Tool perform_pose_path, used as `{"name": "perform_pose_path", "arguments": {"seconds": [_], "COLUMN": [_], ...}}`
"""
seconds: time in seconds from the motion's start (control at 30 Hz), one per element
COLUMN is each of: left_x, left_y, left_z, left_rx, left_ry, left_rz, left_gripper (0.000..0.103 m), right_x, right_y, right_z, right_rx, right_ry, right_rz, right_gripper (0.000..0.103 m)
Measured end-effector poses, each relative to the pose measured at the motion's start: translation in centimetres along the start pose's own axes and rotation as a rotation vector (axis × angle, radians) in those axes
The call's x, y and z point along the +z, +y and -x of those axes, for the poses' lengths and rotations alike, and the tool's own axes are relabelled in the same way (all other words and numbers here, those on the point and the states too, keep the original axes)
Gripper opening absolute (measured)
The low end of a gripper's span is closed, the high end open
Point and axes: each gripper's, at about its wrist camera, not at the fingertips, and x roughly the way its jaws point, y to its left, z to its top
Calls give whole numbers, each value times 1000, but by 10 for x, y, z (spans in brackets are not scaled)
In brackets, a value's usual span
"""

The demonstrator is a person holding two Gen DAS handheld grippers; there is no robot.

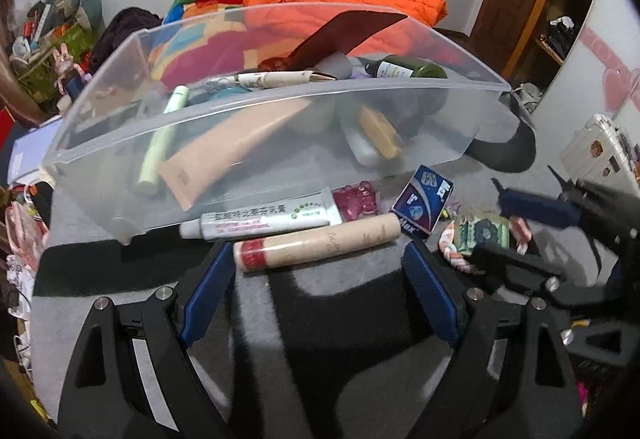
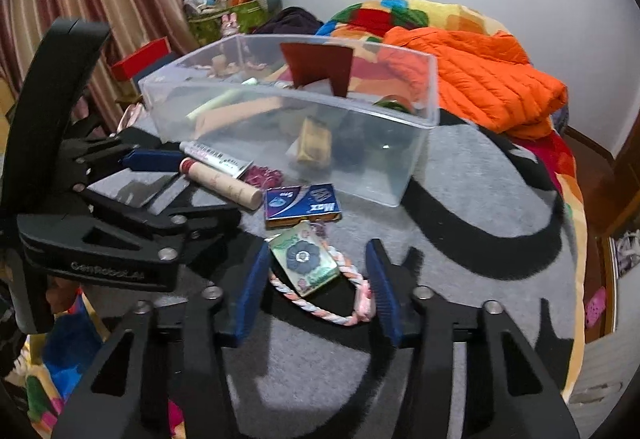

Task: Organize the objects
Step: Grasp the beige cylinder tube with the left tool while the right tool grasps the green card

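In front of me the clear plastic bin [image 1: 260, 127] sits on the grey and black blanket [image 1: 340, 299], already holding a beige tube, a pale green stick, a green bottle and a dark red card that leans up over the far wall. Along the bin's near wall lie the loose things: a white tube [image 1: 260, 221] touching the wall, the beige cylinder with a red cap [image 1: 320, 243] just in front of it, a glittery pink piece [image 1: 358, 201] behind them, and a blue box [image 1: 424, 201] at the cylinder's far end.

My left gripper [image 1: 320, 271] points down at the beige cylinder. Its jaws stand wide apart, one blue pad near the red-capped end and the other near the plain end, so the cylinder lies across the gap just ahead of the tips. The pads touch nothing and nothing is held.

My right gripper [image 2: 320, 271] hangs over the small green packet with a dark flower [image 2: 306, 263], which lies on a pink and white braided loop [image 2: 320, 303]. Both sit between the blue pads. The jaws are part-way open; the loop's right end looks close against the right pad, but I cannot tell whether they touch. The packet lies clear of both pads.
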Motion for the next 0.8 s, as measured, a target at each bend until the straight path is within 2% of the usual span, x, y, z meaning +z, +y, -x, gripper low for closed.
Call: {"name": "perform_pose_path", "arguments": {"seconds": [0.07,0.13,0.2,0.3,0.67,0.8], "left_x": [3,2,0,-4,-28,-29], "left_y": [1,0,1,4,11,15], "left_z": [-3,-4,-2,0,24,46], "left_rx": [-3,-4,-6,3,-10,-11], "left_ry": [3,-11,-29,-51,-94,-147], "left_rz": [20,41,56,72,84,86], "left_gripper": [88,88,88,83,83,83], "right_x": [-1,-1,-2,-3,4,11], "right_y": [0,1,1,1,-8,-12], "right_z": [-1,-2,-2,0,25,36], "right_rx": [3,5,2,7,17,16], "right_ry": [0,2,-3,-9,-74,-113], "right_rz": [4,8,7,-4,-75,-104], "right_gripper": [36,27,24,23,23,23]}}
